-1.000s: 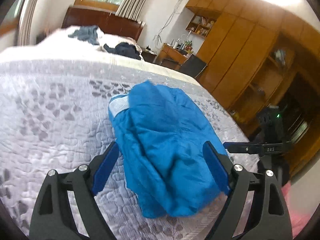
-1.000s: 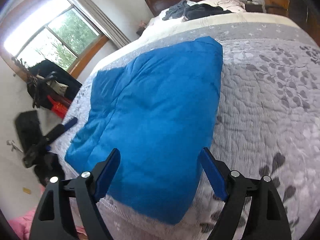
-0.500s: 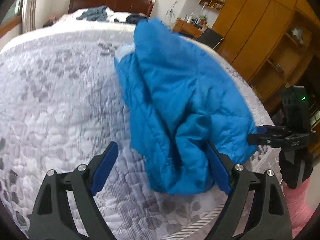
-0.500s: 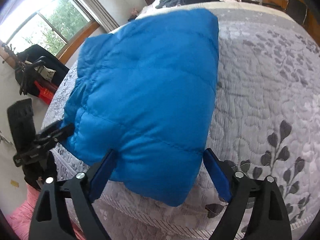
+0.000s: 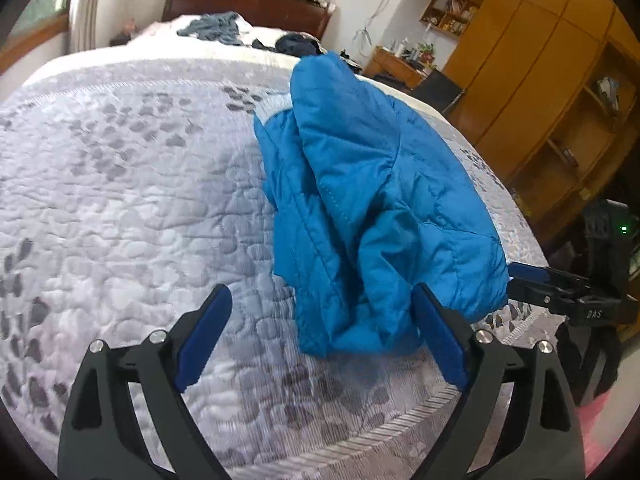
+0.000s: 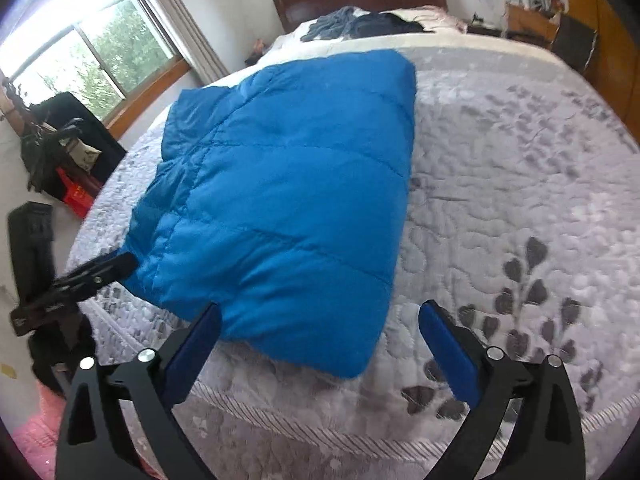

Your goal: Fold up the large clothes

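A blue quilted jacket point(image 5: 372, 200) lies folded on the grey leaf-patterned bedspread point(image 5: 120, 184). In the right wrist view the jacket point(image 6: 288, 200) shows as a flat rectangle with its near edge close to the bed's foot. My left gripper point(image 5: 320, 312) is open, and the jacket's near end reaches its right finger point(image 5: 440, 340). My right gripper point(image 6: 320, 320) is open just short of the jacket's near edge and holds nothing. Each view shows the other gripper beside the jacket: the right gripper point(image 5: 560, 292) and the left gripper point(image 6: 80, 276).
Dark and grey clothes point(image 6: 360, 24) are heaped by the wooden headboard point(image 5: 248, 4). Wooden wardrobes point(image 5: 540, 80) and a desk point(image 5: 400, 64) stand to the bed's right. A window point(image 6: 80, 48), black bags point(image 6: 60, 140) and a red item point(image 6: 76, 196) are to its left.
Both grippers have drawn back toward the foot of the bed, so the jacket sits farther from the fingers. The jacket stays folded on the bedspread; both grippers stay open.
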`<state>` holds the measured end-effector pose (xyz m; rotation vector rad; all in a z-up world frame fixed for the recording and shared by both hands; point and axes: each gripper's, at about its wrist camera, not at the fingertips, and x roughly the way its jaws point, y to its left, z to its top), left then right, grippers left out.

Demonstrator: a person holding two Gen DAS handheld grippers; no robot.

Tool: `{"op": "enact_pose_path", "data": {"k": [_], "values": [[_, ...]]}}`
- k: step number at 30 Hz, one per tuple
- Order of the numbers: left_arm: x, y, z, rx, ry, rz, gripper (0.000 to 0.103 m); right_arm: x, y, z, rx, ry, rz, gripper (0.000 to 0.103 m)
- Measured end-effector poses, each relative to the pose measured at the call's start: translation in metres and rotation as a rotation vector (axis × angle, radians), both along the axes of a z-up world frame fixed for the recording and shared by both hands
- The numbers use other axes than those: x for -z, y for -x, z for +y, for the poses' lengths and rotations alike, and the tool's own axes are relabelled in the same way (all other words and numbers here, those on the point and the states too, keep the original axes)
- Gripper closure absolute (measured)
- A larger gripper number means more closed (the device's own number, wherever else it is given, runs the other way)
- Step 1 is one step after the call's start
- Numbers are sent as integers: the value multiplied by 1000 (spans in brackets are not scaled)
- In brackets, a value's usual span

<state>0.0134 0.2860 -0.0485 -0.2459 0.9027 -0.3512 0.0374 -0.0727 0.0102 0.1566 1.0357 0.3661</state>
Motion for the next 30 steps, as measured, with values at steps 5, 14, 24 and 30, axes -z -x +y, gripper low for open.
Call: {"op": "enact_pose_path", "data": {"k": [5, 14, 24, 30], "values": [[-14, 19, -11, -41, -82, -3, 9, -14, 21, 1, 45, 56, -49, 4], [-38, 48, -26, -115, -151, -59, 6, -39, 49, 8, 107, 128, -195, 4], [-45, 61, -28, -175, -204, -61, 5, -35, 51, 2, 166, 162, -151, 4], [-47, 67, -29, -200, -231, -72, 5, -38, 58, 5, 176, 194, -161, 4]]}}
